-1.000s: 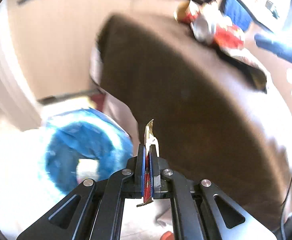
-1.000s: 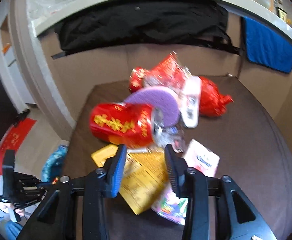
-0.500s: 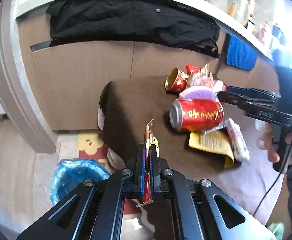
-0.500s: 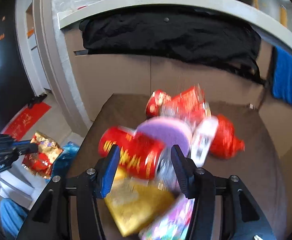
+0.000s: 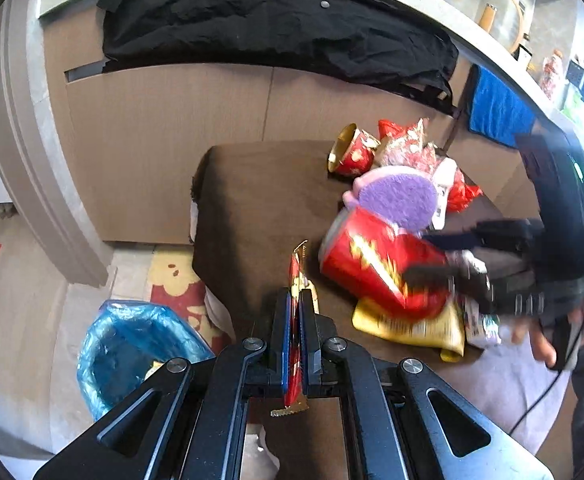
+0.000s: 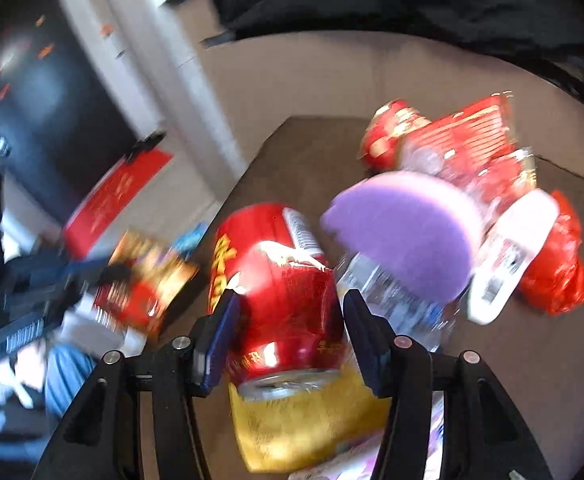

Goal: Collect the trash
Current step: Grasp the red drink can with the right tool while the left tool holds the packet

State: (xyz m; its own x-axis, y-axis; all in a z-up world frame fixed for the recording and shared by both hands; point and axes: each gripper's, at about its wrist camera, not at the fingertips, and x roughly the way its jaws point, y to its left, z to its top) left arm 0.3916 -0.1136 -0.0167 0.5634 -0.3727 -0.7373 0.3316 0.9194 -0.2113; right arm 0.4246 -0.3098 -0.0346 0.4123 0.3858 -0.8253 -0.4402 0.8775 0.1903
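On the brown table [image 5: 260,200], the red can [image 6: 280,292] lies lengthwise between the right gripper's [image 6: 288,320] just-widened, unclenched jaws, far nearer than the left gripper [image 5: 295,320] clenching a wrapper [image 5: 295,276].

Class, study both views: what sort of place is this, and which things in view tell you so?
Most likely a lived-in home, near the kitchen. A counter carries a pan lid, a dark cloth hangs over its edge, and a patterned floor mat lies beside a blue-lined bin.
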